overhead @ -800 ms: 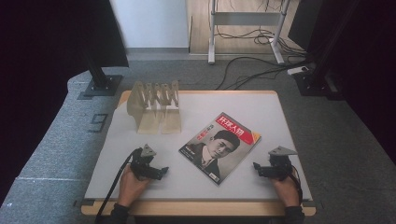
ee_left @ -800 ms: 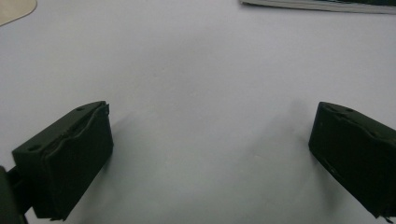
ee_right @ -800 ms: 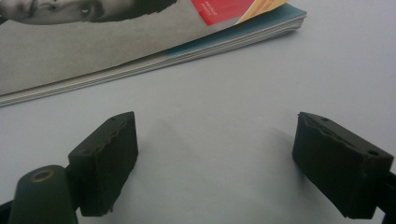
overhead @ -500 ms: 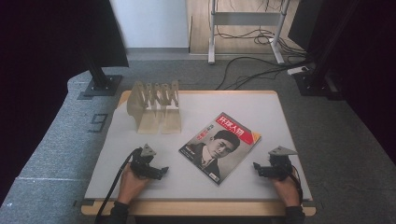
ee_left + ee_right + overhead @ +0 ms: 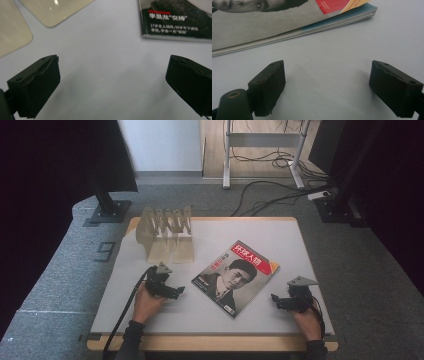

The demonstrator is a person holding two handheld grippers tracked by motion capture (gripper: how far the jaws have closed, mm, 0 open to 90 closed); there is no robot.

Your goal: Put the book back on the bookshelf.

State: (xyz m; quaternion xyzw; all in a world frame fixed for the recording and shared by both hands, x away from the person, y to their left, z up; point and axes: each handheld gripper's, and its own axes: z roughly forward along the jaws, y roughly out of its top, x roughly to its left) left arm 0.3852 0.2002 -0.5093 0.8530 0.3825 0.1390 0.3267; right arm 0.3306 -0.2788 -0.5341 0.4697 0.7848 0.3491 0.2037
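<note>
Nothing has shifted: left tool (image 5: 175, 292) and right tool (image 5: 276, 301) stay wide apart beside the magazine (image 5: 236, 276)

I hold my left gripper (image 5: 110, 87) low over the pale table (image 5: 105, 65), jaws spread wide, a magazine's (image 5: 175, 20) corner ahead right, translucent rack (image 5: 30, 17) plates ahead left.

black jaws, grey plates, dark sleeves
</note>
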